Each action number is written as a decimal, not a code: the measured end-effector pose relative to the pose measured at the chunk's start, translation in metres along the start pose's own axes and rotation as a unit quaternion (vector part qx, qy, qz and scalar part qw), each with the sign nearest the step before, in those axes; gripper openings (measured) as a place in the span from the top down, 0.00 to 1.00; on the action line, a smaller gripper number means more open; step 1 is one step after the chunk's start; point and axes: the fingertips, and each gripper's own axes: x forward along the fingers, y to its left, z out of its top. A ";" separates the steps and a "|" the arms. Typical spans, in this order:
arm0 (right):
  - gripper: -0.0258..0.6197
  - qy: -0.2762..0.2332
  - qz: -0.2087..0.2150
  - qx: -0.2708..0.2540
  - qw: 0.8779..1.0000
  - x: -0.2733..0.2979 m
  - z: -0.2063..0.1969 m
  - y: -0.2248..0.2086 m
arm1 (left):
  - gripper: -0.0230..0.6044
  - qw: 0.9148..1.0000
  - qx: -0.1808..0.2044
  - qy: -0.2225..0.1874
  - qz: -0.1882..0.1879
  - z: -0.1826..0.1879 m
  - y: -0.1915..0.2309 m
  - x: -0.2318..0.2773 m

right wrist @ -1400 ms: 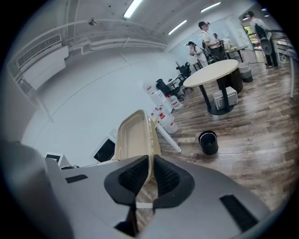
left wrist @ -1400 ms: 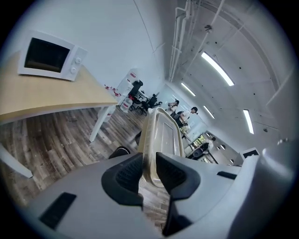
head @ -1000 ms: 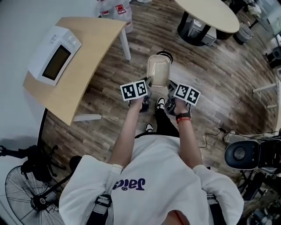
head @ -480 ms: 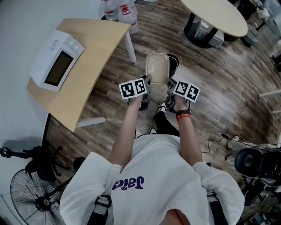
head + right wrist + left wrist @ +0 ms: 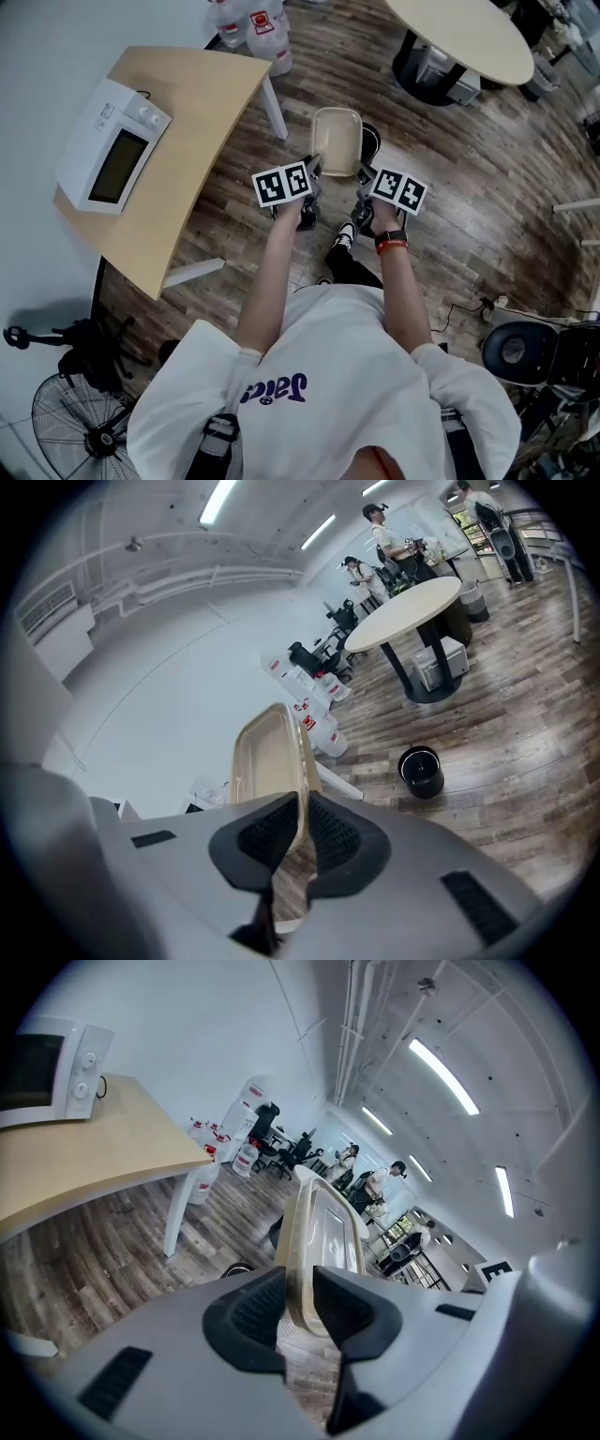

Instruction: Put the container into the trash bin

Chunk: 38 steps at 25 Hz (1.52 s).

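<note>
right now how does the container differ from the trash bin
The container is pale and oblong with rounded corners; the trash bin is black and round. The container is up in the air, clamped at its rim by the left gripper and the right gripper; the trash bin stands on the floor. Both are open on top.

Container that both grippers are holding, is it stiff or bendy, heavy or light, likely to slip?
Probably light: the container looks thin-walled, translucent and empty. Likely bendy, since the left gripper and right gripper each pinch only a thin rim. It may slip or twist if either grip loosens.
</note>
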 end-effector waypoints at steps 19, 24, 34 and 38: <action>0.88 -0.024 -0.021 0.046 0.998 0.041 0.139 -0.081 | 0.80 0.997 0.047 0.052 -0.013 0.065 -0.058 0.154; 0.88 -0.025 -0.023 0.055 0.998 0.046 0.154 -0.093 | 0.80 0.997 0.051 0.062 -0.012 0.071 -0.064 0.172; 0.88 -0.022 -0.030 0.067 0.997 0.063 0.184 -0.126 | 0.81 0.995 0.049 0.081 -0.014 0.078 -0.071 0.221; 0.88 -0.027 -0.042 0.075 0.996 0.071 0.190 -0.139 | 0.80 0.994 0.048 0.098 -0.023 0.077 -0.068 0.243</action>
